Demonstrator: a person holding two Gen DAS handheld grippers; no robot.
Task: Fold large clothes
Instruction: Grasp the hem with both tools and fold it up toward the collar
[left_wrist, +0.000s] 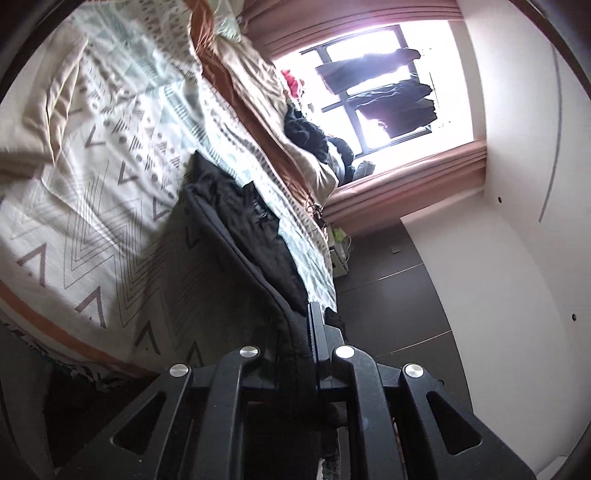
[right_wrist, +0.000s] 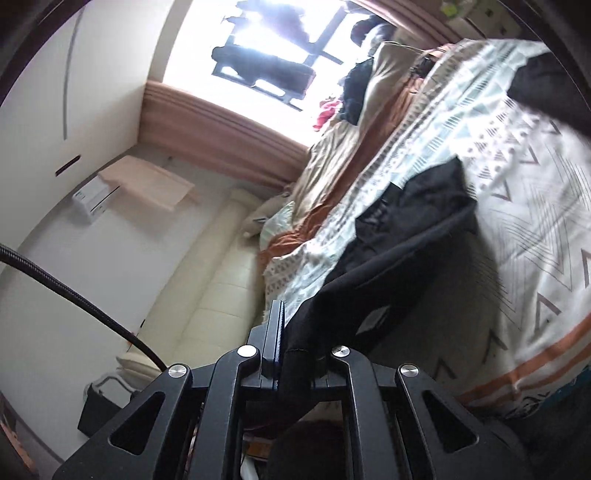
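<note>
a large black garment of soft, thick fabric (left_wrist: 255, 236) is seen stretched between the two claws, with its far part resting on the bed. in the left wrist view the left claw (left_wrist: 308, 343) is clenched on a hemmed edge of the garment, the cloth being pinched between the fingers at the 6 o'clock side of the frame. from there the fabric runs away toward 11 o'clock, onto a cream and pale green bedspread with grey triangle and chevron print and an orange stripe (left_wrist: 110, 184).

in the right wrist view the right claw (right_wrist: 286, 343) is likewise clenched on an edge of the same black garment (right_wrist: 406, 229), and the cloth rises from the fingers toward 1 o'clock, where it spreads over the bedspread (right_wrist: 517, 206). a second dark patch is seen at 2 o'clock in that view; whether it belongs to the same garment cannot be told.

the relation on which the coming move is judged to turn is this: the held edge lies nearest the person, at the bed's near side, and the garment's long axis runs away from both claws, across the bed toward the curtained window (left_wrist: 369, 85). the bulk of the cloth lies ahead of the claws, not beneath them. neither claw is clearly nearer to the resting part; both seem about equally placed along the held edge. a fold is therefore judged to call for both claws being carried forward together along that axis, so that the held edge is laid over the far part. sagging or twisting is a risk if one side is led ahead.
</note>
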